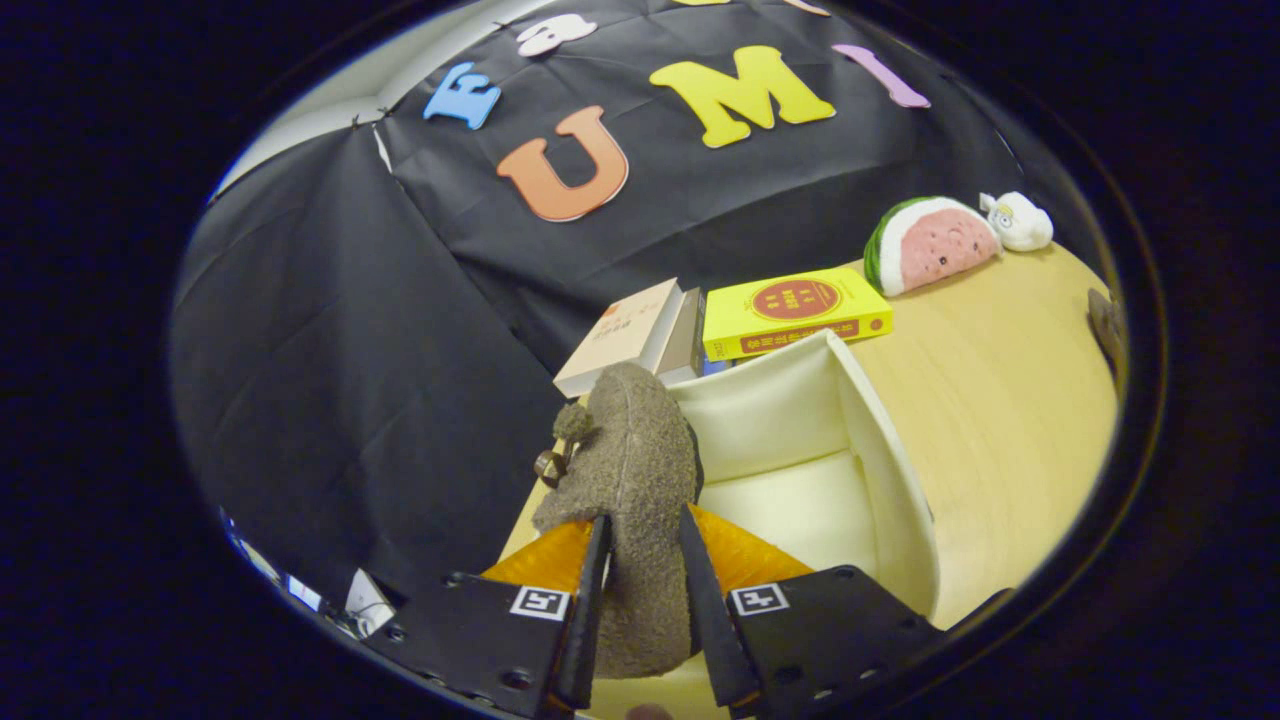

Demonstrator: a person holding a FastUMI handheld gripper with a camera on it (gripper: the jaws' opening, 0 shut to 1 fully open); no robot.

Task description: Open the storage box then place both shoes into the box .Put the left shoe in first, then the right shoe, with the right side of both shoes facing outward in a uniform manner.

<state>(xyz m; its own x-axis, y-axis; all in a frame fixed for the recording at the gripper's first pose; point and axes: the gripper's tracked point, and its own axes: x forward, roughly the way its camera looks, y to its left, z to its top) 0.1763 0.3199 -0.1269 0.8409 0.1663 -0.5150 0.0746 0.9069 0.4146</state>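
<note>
- Gripper view: a fuzzy grey-brown shoe (635, 470) is squeezed between the two jaws of the gripper (642, 560), which are clenched on it from both sides.
- The shoe is held up at the rim of the open cream-white storage box (890, 470), over its near left corner.
- The box is set on the pale wooden desk (1000, 380).
- Beyond the box, a yellow book (795, 310) is laid beside a cream-covered book (625, 335).
- Farther off, a soft watermelon-slice toy (930, 245) is seen touching a small white plush toy (1018, 220).

hand-held gripper (645, 560), fingers clamped on shoe (635, 470)
</note>
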